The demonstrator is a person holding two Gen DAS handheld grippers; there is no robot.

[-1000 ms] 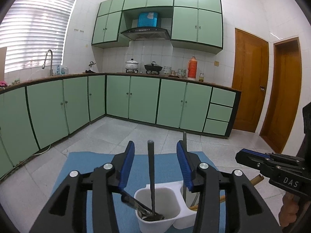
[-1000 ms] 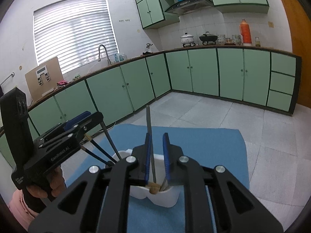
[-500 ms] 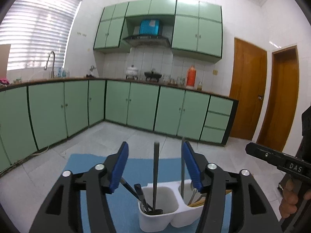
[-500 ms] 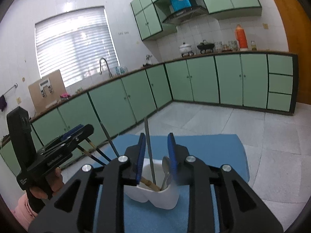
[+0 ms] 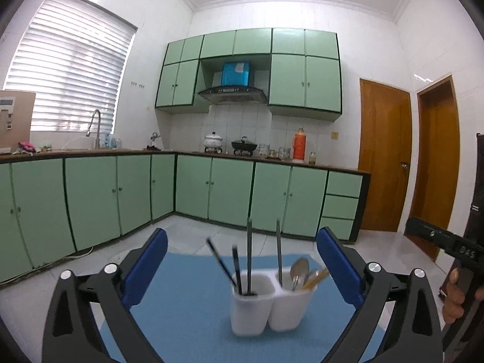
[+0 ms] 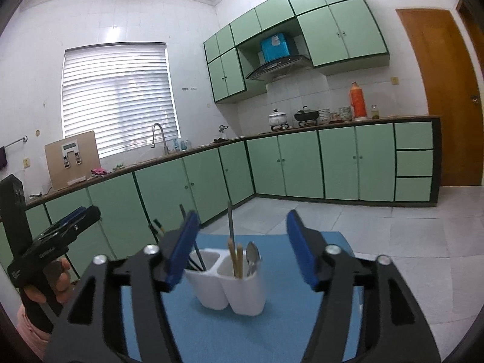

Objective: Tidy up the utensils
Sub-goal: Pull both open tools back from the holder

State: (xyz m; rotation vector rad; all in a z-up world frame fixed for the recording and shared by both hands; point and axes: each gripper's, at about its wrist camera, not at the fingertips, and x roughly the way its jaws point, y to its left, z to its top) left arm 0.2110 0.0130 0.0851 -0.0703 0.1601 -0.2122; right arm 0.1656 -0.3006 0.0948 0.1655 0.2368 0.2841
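holder [image 5: 266, 311] on mat [image 5: 187, 317] | spoon [image 5: 298, 272] in right compartment (left wrist view) | cabinets [image 5: 230, 193] behind

Both grippers backed away from the white two-compartment plastic utensil holder [image 5: 269, 305] and it sits farther off now. The right gripper [image 6: 242, 251] let go of that thin grey metal utensil [image 6: 230, 222], fingers spread wide. The left gripper [image 5: 242, 269] opened wider too.

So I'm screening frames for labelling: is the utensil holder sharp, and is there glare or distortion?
Left wrist view: the white holder and its dark utensils are motion-smeared. Right wrist view: the holder is a little sharper, though the blue fingers look soft. Both views bend the cabinets fisheye-style, and the window blinds look washed out.
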